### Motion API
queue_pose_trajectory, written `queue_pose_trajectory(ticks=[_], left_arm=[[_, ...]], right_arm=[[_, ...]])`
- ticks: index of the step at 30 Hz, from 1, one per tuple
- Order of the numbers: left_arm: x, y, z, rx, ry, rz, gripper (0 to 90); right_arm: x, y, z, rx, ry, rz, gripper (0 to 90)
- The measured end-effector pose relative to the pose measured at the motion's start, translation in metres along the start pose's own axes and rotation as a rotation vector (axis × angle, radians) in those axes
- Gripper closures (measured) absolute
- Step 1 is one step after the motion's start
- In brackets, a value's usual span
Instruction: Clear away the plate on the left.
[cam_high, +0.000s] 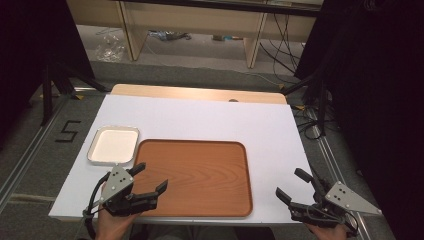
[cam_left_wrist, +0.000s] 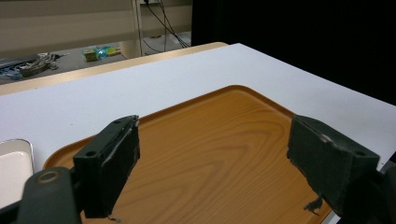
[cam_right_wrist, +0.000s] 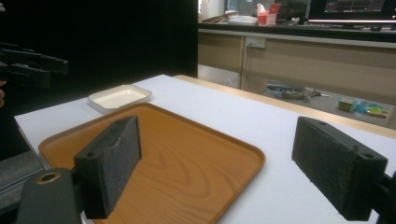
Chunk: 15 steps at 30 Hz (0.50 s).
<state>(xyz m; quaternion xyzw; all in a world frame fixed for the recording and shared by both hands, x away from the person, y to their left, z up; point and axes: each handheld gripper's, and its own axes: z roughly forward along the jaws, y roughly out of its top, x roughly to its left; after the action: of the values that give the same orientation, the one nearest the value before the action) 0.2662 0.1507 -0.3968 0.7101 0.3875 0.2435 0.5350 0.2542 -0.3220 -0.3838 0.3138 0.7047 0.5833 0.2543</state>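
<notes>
From the high view, the left gripper (cam_high: 151, 176) and right gripper (cam_high: 289, 184) both sit wide and empty at the near edge, flanking the bare wooden tray (cam_high: 200, 172), likely a ready stance, with the white dish (cam_high: 114, 145) touching the tray's far-left corner. The left gripper view looks across that tray (cam_left_wrist: 210, 154) between splayed jaws. The right gripper view does likewise, dish (cam_right_wrist: 120, 97) beyond; no legible writing on anything, only a floor mark (cam_high: 67, 131) resembling a 5.

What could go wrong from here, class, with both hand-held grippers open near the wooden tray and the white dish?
1. The white dish sits right against the wooden tray's far left corner; pushing the tray could shove the dish along.
2. The tray's near rim lies close to the table's front edge, so pulling it towards the person might tip it off.
3. The left hand-held gripper hangs open over the tray's near left corner; dropping lower could knock its rim.
</notes>
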Motion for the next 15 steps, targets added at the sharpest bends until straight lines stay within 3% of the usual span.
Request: queue_pose_trajectory(ticks=[9,15], left_arm=[[0.0007,0.0002,-0.0004,-0.002,0.002,0.002,17.3],[0.0008,0.0003,0.0005,0.003,0.001,-0.001,17.4]], right_arm=[[0.0016,-0.0005,-0.0001,0.004,-0.004,0.019,16.6],[0.0003,-0.0005,0.0010,-0.006,0.001,-0.004,16.7]])
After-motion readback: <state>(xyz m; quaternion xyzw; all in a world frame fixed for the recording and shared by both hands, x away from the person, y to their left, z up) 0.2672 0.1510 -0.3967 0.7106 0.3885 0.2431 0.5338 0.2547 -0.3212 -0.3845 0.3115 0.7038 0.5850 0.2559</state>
